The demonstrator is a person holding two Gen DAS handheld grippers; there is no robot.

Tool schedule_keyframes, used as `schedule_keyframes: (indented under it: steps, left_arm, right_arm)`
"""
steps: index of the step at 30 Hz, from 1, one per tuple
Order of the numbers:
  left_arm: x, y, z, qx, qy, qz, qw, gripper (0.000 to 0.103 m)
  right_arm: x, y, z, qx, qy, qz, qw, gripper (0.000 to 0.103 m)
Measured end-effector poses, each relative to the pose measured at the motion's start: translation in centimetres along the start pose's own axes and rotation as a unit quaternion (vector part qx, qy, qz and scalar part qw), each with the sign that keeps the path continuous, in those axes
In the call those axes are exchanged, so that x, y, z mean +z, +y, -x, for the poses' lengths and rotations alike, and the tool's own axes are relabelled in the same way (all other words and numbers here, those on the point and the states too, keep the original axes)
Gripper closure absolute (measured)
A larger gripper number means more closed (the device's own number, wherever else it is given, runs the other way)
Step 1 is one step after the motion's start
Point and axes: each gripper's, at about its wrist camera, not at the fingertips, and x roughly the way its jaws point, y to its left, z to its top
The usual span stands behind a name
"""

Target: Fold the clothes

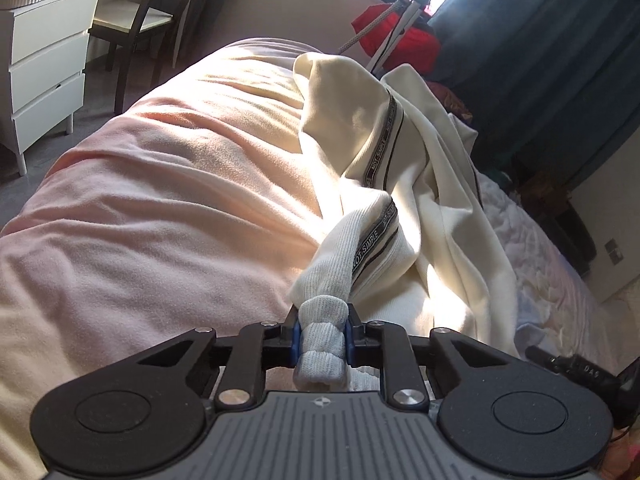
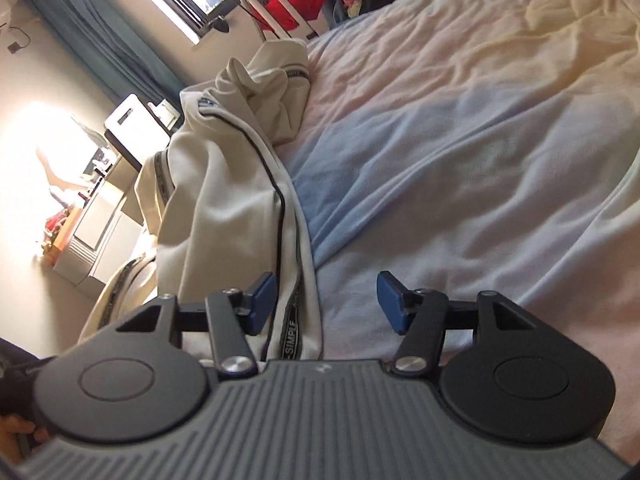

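A cream garment [image 1: 404,168] with dark "NOT SIMPLE" tape stripes lies bunched on the pink bed cover [image 1: 168,184]. My left gripper [image 1: 322,336] is shut on the garment's ribbed cuff [image 1: 324,340], and the sleeve runs up from it. In the right wrist view the same garment [image 2: 224,184] hangs in folds at the left of the bed [image 2: 480,140]. My right gripper [image 2: 326,304] is open and empty, with its left finger [image 2: 260,300] beside a striped edge of the cloth.
A white drawer unit [image 1: 44,68] and a dark chair [image 1: 136,20] stand left of the bed. Red cloth on a drying rack [image 1: 396,36] and blue curtains [image 1: 560,60] are at the far end. A white cabinet [image 2: 132,128] stands by the wall.
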Motion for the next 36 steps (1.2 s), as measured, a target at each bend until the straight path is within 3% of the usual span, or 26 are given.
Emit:
schedule_keyframes:
  steps: [4, 8, 10, 15, 19, 24, 28, 31, 34, 36]
  left_arm:
    - [0.5, 0.9, 0.8, -0.025, -0.025, 0.044, 0.9984, 0.082]
    - [0.8, 1.4, 1.2, -0.03, -0.042, 0.068, 0.9963, 0.083]
    - [0.9, 1.5, 1.2, -0.027, -0.044, 0.07, 0.9962, 0.082]
    - [0.7, 1.6, 0.9, -0.01, -0.033, 0.066, 0.9972, 0.082]
    - [0.6, 1.9, 0.4, 0.005, -0.021, 0.064, 0.9977, 0.082]
    - [0.6, 1.8, 0.0, 0.018, -0.014, 0.054, 0.9983, 0.081]
    - [0.4, 1.4, -0.2, 0.02, -0.007, 0.039, 0.999, 0.08]
    - [0.0, 0.8, -1.0, 0.022, 0.025, 0.016, 0.9993, 0.079]
    - [-0.7, -0.3, -2.1, 0.048, 0.061, -0.031, 0.9965, 0.079]
    - [-0.9, -1.0, -2.1, 0.061, 0.05, -0.052, 0.9955, 0.08]
  right_arm:
    - [-1.3, 1.7, -1.8, 0.018, 0.045, 0.04, 0.998, 0.043]
    - [-1.8, 2.7, -2.5, 0.013, 0.05, 0.067, 0.996, 0.032]
    - [-1.8, 2.8, -2.7, 0.017, 0.052, 0.072, 0.996, 0.027]
    - [-1.7, 3.3, -3.2, 0.046, 0.06, 0.083, 0.994, 0.026]
    - [-2.1, 4.4, -4.0, 0.044, 0.06, 0.128, 0.989, 0.028]
    - [-2.3, 5.5, -3.4, 0.019, 0.034, 0.156, 0.987, 0.085]
    - [-1.3, 5.4, -1.0, 0.029, -0.008, 0.136, 0.99, 0.089]
    - [-0.7, 4.9, 0.5, 0.034, -0.035, 0.113, 0.992, 0.089]
    - [-0.6, 4.0, -0.1, 0.031, -0.03, 0.093, 0.995, 0.089]
    - [-0.7, 3.6, -0.7, 0.029, -0.024, 0.078, 0.996, 0.09]
